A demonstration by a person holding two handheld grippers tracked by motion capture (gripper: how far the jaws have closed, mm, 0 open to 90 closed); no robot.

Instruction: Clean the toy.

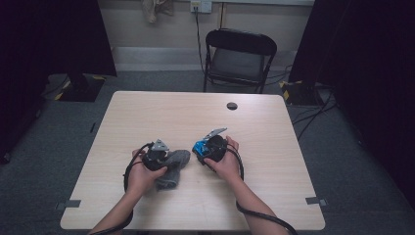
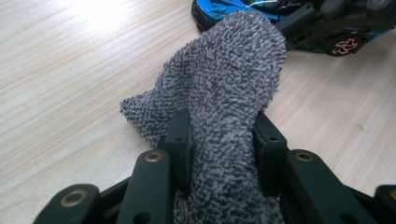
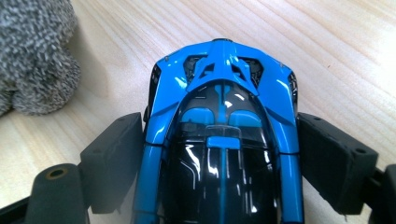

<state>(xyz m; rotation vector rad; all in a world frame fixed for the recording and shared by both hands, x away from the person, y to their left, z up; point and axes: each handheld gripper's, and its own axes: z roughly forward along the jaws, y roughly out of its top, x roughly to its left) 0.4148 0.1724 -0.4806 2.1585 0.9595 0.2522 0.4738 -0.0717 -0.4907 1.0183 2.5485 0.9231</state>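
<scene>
Your left gripper is clamped on the grey sock, which lies on the table beside the blue toy car. Your right gripper has wide-set jaws pressing both sides of the car. No readable writing on either.

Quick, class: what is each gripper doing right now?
Left gripper: closed on the grey cloth.
Right gripper: jaws on either side of the blue toy car, apparently gripping it.
</scene>
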